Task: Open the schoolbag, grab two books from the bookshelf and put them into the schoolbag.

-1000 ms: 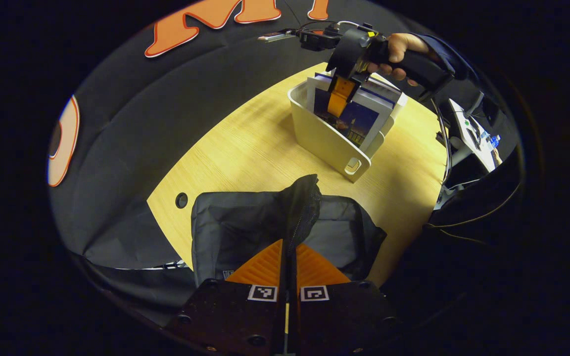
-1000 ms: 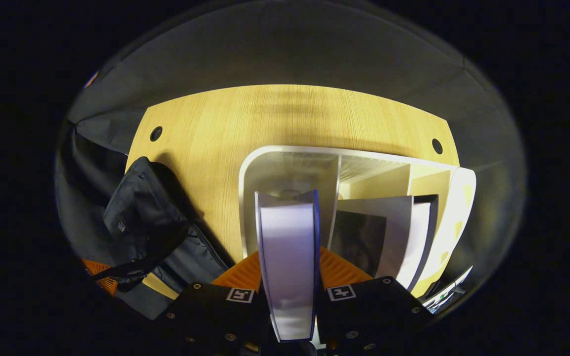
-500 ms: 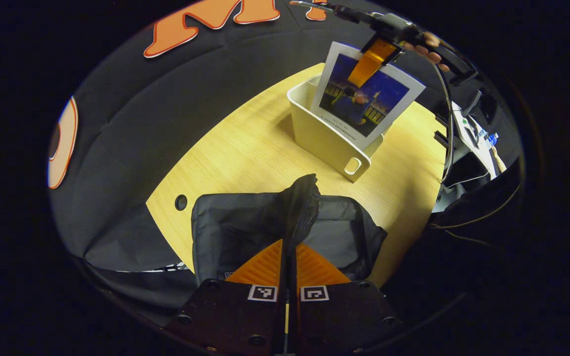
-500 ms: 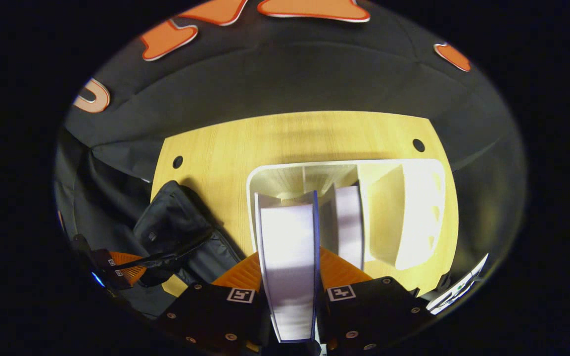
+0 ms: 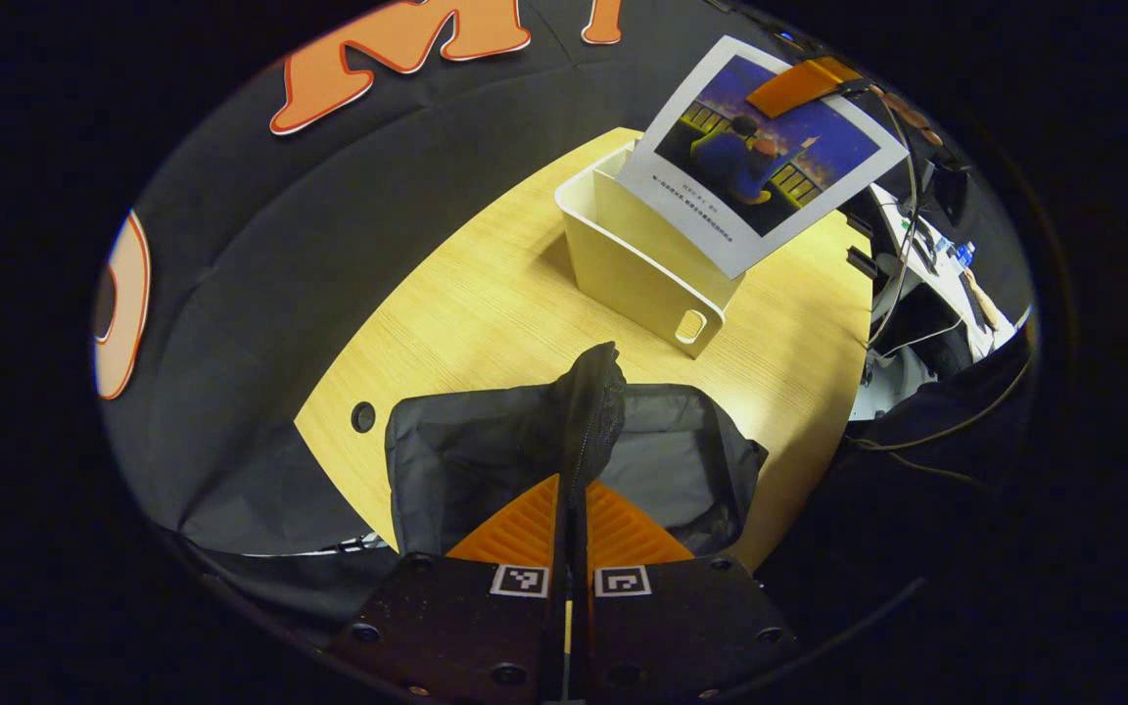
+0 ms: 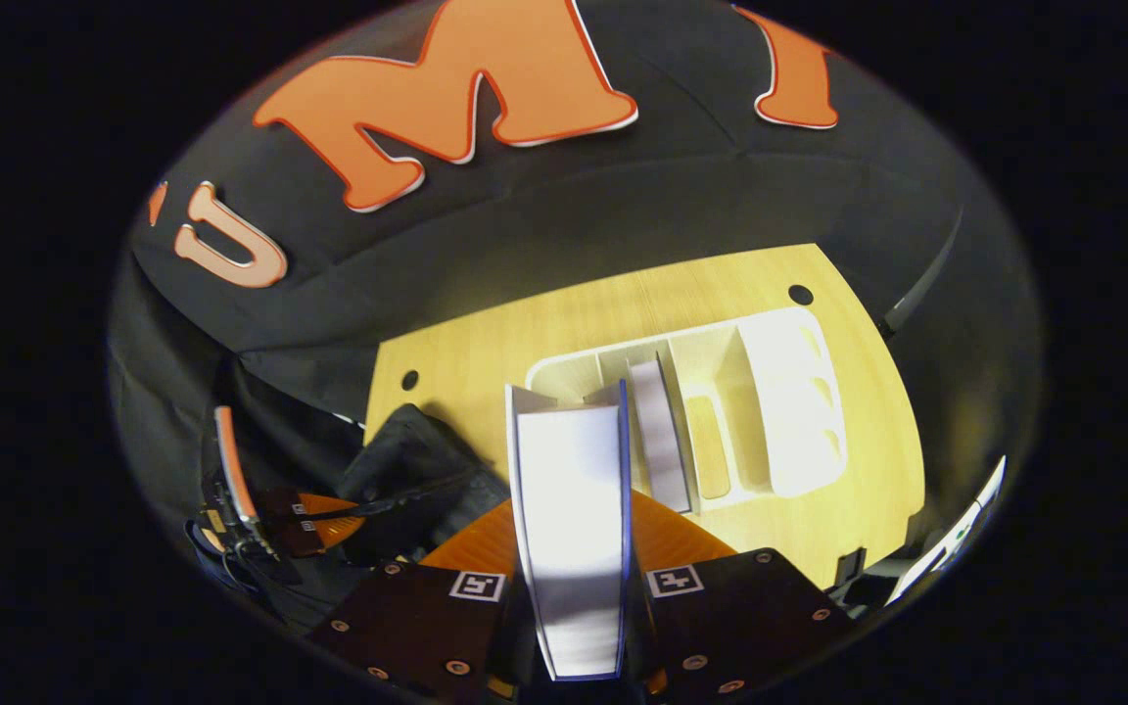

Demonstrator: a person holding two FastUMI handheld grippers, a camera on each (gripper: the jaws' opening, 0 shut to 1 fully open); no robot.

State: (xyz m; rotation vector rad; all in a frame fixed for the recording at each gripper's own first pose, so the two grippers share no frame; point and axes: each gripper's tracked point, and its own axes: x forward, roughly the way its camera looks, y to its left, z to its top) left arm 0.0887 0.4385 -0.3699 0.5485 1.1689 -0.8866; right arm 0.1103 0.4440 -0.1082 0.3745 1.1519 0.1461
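Mid-task, first book in transit. Right gripper (image 6: pixel 572 587) clamped on a picture book (image 5: pixel 762 152), jaws closed flat against both covers, book lifted clear above the white desktop bookshelf (image 5: pixel 637 269) and tilted. One more book (image 6: pixel 657 446) standing in the bookshelf's second compartment; remaining compartments bare. Left gripper (image 5: pixel 572 524) pinched shut on the zipper edge of the black schoolbag (image 5: pixel 667 460), holding the flap up so the mouth gapes toward the bookshelf. Schoolbag at the near edge of the worktop (image 5: pixel 486 304), bookshelf toward the far right corner, the two apart with bare wood between.

Next move, by judgement: carry the book across and down, spine or bottom edge first, into the opening on the right of the raised flap; flap held high until the book clears the zipper teeth. Snagging a corner on the soft rim a likely risk.

Pale wood-grain worktop with round cable holes (image 5: pixel 362 417); black cloth wall behind; cluttered desk and cables (image 5: pixel 926 284) beyond the right edge.
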